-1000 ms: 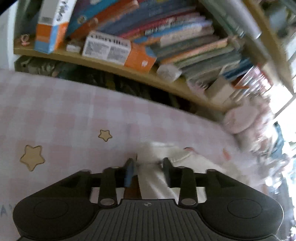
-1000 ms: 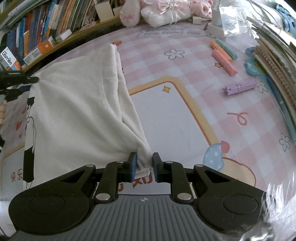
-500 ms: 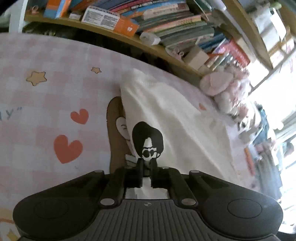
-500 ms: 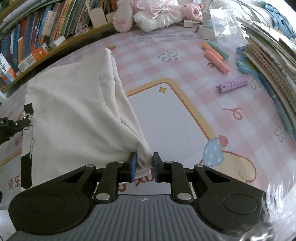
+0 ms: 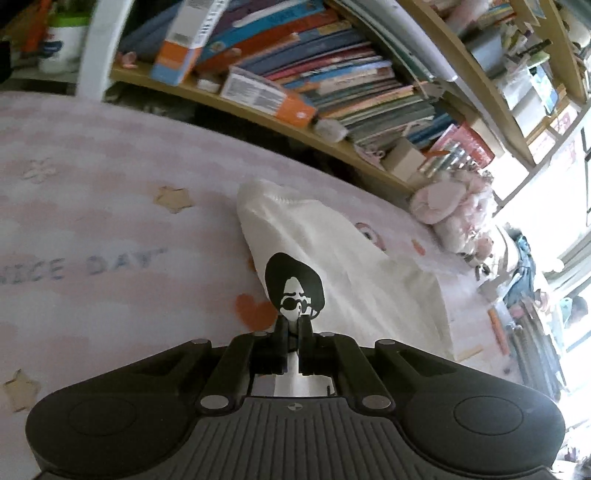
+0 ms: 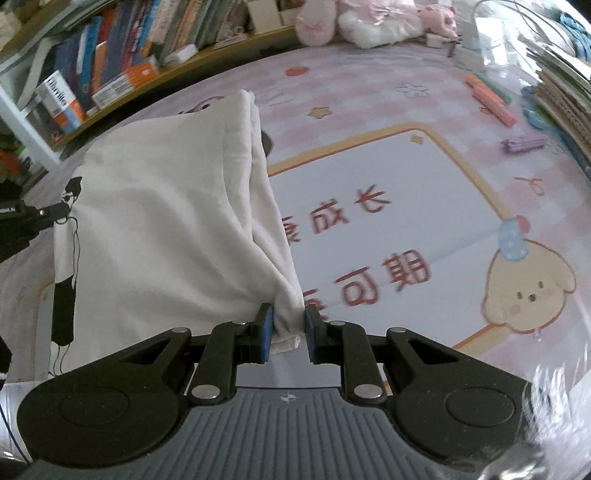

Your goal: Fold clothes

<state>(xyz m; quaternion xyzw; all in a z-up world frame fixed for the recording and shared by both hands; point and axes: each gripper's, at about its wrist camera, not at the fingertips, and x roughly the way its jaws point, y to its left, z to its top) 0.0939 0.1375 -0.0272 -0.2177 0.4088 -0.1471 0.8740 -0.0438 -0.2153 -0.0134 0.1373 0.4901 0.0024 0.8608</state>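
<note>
You have the white T-shirt (image 6: 155,229) lifted off the pink bench (image 6: 406,110) at frame centre, left gripper (image 5: 291,325) fingers clamped on its printed edge, right gripper (image 6: 288,325) fingers pinching a bunched corner, so the fold looks only begun.

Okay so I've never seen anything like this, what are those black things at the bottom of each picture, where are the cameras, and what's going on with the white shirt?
There is no robot here: a person holds a black two-finger gripper in each hand, with a wide-angle camera on each looking forward along its fingers. One picture is from the left gripper, the other from the right gripper. Both are shut on the white cotton T-shirt with a black cartoon print, each pinching a different bunched bit of its edge. The shirt lies partly folded on a pink checked mat with stars and cartoons. Behind it stands a wooden bookshelf packed with books. Pink plush toys and pastel marker pens sit near the mat's far edge.
</note>
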